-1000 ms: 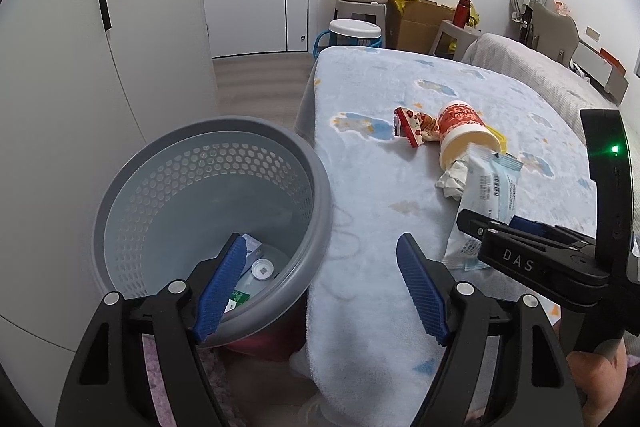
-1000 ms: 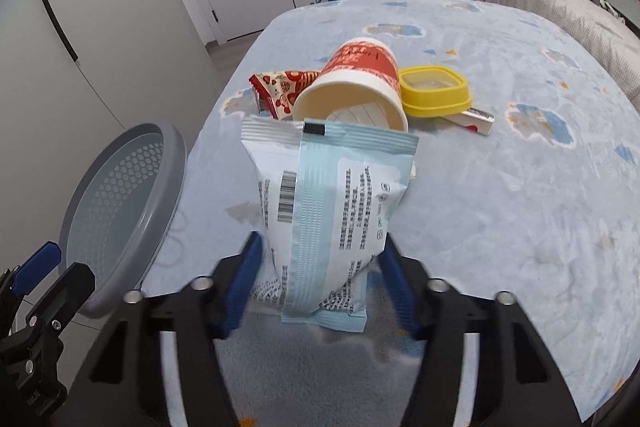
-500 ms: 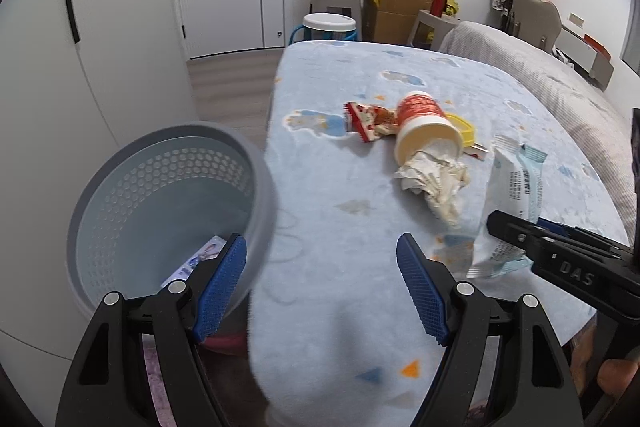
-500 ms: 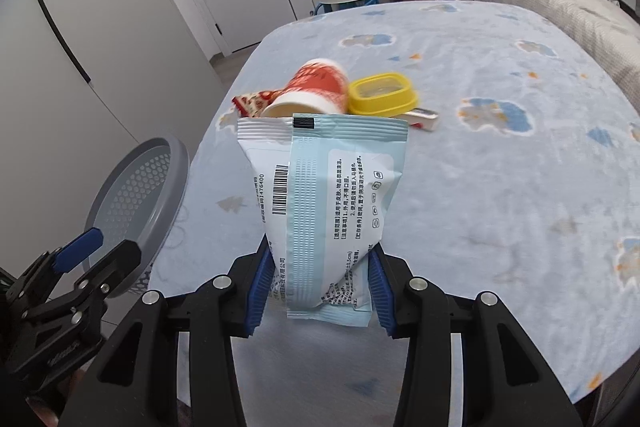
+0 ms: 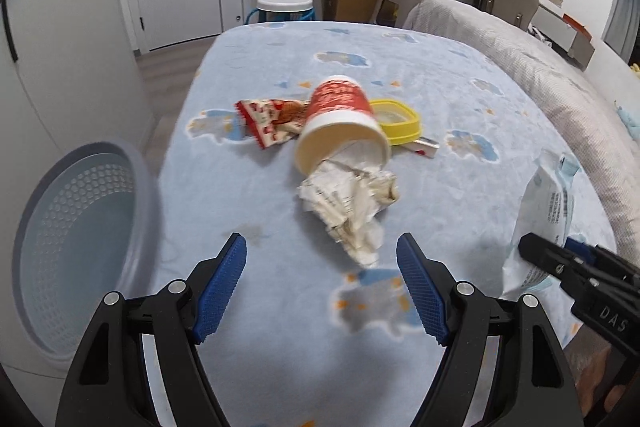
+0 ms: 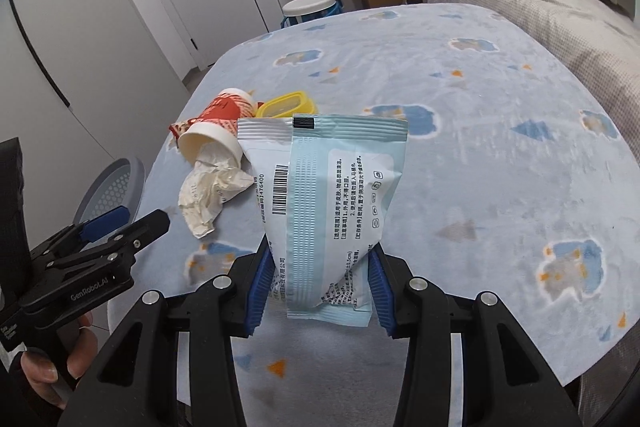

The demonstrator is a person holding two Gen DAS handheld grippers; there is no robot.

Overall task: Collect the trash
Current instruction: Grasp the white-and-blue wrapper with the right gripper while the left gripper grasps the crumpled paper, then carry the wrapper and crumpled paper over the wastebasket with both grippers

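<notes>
SURFACE: bed (image 5: 460,79), light-blue patterned blanket | ITEMS ON IT: red paper cup (image 5: 340,123) on its side; crumpled paper (image 5: 352,203) at its mouth; red snack wrapper (image 5: 268,119); yellow lid (image 5: 396,119); small box (image 5: 424,147) | GROUPING: clustered, touching or just beside

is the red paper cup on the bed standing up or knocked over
Knocked over. The cup lies on its side on the blanket, its open mouth facing the camera, with crumpled paper spilling out of it.

The left gripper (image 6: 120,227) carries "GenRobot.AI" on its black body; the right gripper (image 5: 560,259) shows "DAS". The pale blue packet (image 6: 324,211) bears a barcode ending "476400".
</notes>
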